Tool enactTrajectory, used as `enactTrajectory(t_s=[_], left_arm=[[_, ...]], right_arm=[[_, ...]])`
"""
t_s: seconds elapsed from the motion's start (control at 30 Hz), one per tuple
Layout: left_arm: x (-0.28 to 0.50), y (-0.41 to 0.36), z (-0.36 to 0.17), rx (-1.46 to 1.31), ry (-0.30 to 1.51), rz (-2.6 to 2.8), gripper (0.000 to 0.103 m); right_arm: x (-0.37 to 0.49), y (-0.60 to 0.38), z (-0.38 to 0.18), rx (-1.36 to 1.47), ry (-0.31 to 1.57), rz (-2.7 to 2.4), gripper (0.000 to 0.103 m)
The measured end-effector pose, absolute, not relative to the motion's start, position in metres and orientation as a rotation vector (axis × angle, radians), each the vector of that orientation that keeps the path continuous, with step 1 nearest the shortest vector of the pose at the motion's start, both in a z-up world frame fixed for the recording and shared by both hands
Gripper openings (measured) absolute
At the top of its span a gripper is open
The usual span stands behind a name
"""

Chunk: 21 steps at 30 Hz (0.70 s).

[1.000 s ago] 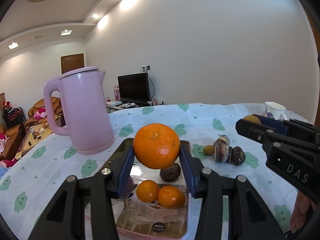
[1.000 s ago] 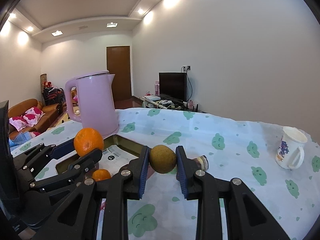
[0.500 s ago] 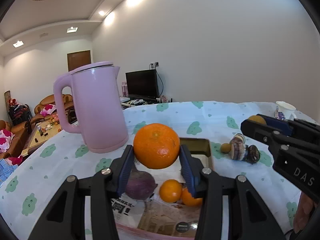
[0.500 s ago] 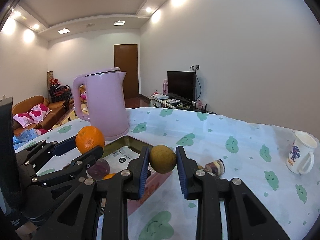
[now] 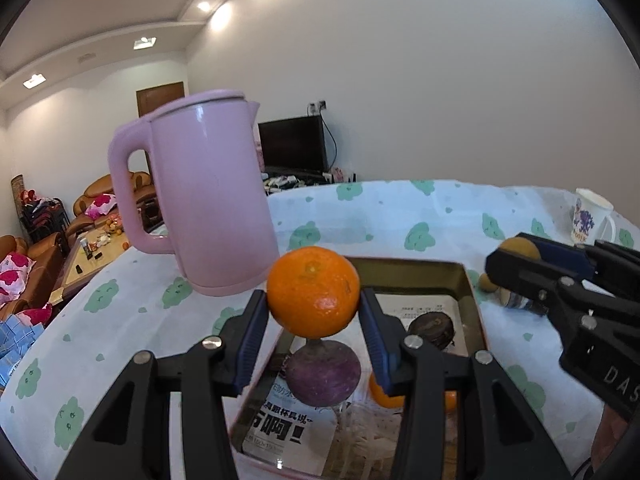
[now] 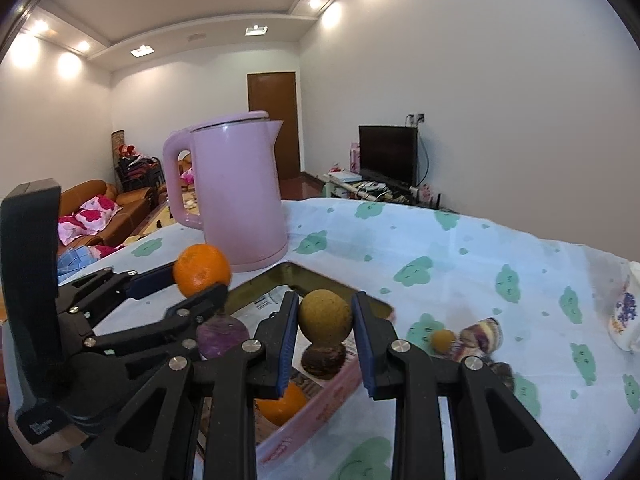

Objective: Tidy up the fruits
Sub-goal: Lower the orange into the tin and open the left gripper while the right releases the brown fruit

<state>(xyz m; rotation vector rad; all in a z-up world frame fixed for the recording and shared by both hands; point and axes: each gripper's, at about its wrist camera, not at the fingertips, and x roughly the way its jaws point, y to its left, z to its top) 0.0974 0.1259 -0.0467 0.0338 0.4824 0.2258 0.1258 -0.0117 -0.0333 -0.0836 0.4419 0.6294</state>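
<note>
Your left gripper (image 5: 314, 320) clamps the orange (image 5: 313, 292) above the tray (image 5: 466, 280); your right gripper (image 6: 325, 328) clamps the yellow-brown fruit (image 6: 325, 317). Only the right view shows shells (image 6: 482, 332) clearly; your left hides them.

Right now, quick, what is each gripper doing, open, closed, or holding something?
Left gripper: closed on the large round orange.
Right gripper: closed on the small round yellow-brown fruit.

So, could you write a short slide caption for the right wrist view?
Right gripper holds a yellow-brown fruit above the pink tray; left gripper holds an orange.
</note>
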Motion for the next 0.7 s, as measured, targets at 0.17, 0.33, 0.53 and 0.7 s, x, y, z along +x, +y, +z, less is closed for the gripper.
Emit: enactTrajectory(t_s=[0.17,0.33,0.53,0.7], left_arm=[[0.109,0.126,-0.053,0.059,0.534,0.216,0.048],[0.114,0.126,-0.055,0.075,0.554,0.216,0.048],[0.117,0.125,-0.055,0.091,0.562,0.218,0.048],[0.119,0.124,-0.055,0.108,0.574,0.211,0.048]], right_arm=[[0.14,-0.003,-0.041,-0.072,0.493,0.641,0.029],[0.15,0.002,-0.051,-0.068,0.531,0.641,0.029],[0.156,0.005,-0.058,-0.059,0.562,0.646,0.029],[0.161,0.007,-0.064,-0.059,0.595,0.652,0.029]])
